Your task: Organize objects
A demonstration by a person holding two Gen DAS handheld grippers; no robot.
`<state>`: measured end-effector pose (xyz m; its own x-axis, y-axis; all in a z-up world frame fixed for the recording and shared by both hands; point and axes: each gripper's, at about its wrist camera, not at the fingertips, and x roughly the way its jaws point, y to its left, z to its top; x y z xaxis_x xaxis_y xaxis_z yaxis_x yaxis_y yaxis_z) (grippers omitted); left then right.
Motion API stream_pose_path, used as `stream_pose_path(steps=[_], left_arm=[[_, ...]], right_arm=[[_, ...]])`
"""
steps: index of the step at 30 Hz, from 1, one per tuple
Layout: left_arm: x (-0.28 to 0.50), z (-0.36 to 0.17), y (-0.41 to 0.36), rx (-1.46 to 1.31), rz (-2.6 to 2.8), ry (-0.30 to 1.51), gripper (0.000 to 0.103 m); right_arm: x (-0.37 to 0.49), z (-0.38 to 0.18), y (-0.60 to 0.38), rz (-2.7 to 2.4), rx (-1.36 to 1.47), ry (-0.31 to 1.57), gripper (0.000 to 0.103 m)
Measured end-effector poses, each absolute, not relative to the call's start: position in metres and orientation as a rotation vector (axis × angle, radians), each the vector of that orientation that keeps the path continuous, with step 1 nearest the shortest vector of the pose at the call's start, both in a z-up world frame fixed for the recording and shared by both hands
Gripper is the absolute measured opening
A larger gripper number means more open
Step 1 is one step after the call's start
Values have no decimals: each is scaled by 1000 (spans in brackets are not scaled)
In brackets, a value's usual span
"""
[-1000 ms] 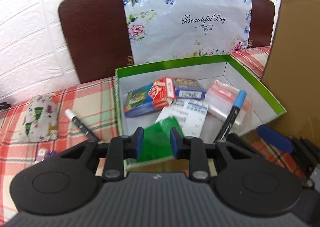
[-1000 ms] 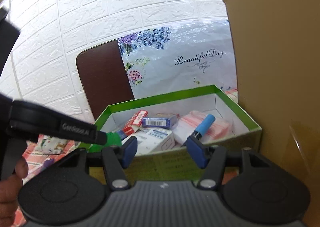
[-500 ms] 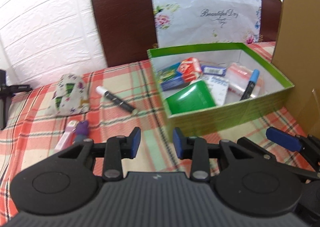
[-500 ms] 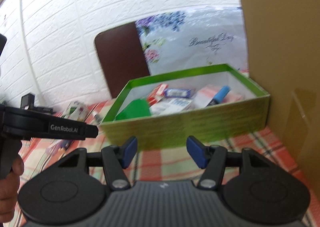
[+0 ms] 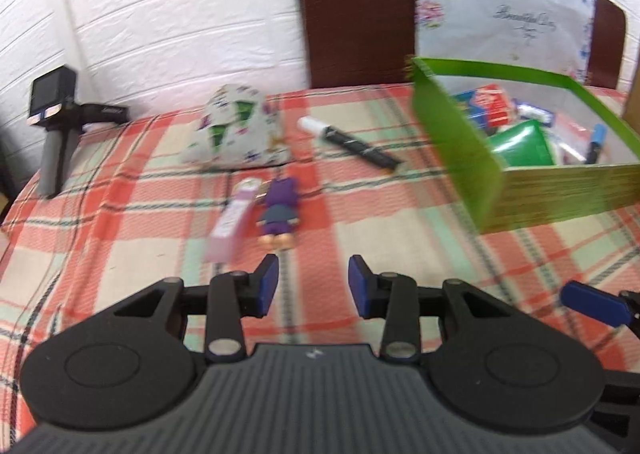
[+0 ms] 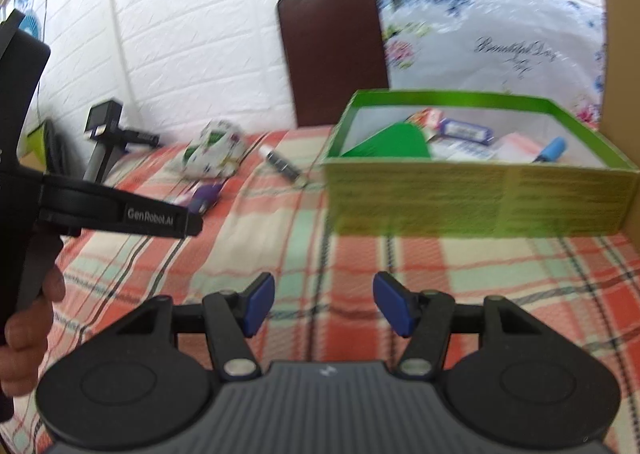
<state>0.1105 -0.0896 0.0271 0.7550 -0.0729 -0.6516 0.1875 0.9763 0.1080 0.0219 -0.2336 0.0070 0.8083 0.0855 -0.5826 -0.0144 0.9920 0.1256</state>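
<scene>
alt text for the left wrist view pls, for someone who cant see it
The open, empty left tongs hover over a plaid tablecloth, pointing toward a purple doll and a pink tube. Beyond them lie a floral pouch and a black marker; a green box of sorted items sits at right.

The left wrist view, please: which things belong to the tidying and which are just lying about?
Job: green box, black marker, pink tube, purple figure, floral pouch.
Lying about: camera on stand, chair, cardboard.
</scene>
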Motion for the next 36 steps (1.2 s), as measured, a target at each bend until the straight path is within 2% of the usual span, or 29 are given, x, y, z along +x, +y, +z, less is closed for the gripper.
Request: stream_pose_path(steps=[5, 9, 15, 19, 23, 26, 30, 32, 33, 36], left_arm=[[122, 14, -55, 151, -81, 721, 43], [131, 5, -25, 131, -30, 726, 44], [143, -1, 22, 82, 59, 666, 54], [140, -15, 44, 89, 91, 554, 67], [142, -16, 63, -51, 45, 544, 68], [142, -18, 62, -60, 40, 536, 69], [143, -20, 64, -76, 30, 535, 69], [144, -20, 66, -85, 27, 536, 69], [144, -20, 66, -86, 26, 536, 69], [144, -20, 66, -86, 27, 536, 70]], right_arm=[[29, -4, -210, 85, 68, 676, 57], [35, -7, -194, 97, 17, 682, 66], [53, -10, -166, 156, -55, 678, 69], [76, -13, -148, 192, -92, 655, 69], [110, -12, -139, 203, -57, 655, 66], [133, -8, -132, 231, -28, 635, 59], [164, -8, -118, 231, -54, 629, 58], [180, -15, -113, 223, -72, 660, 50], [181, -15, -114, 226, -54, 652, 42], [176, -15, -118, 237, -47, 658, 40]])
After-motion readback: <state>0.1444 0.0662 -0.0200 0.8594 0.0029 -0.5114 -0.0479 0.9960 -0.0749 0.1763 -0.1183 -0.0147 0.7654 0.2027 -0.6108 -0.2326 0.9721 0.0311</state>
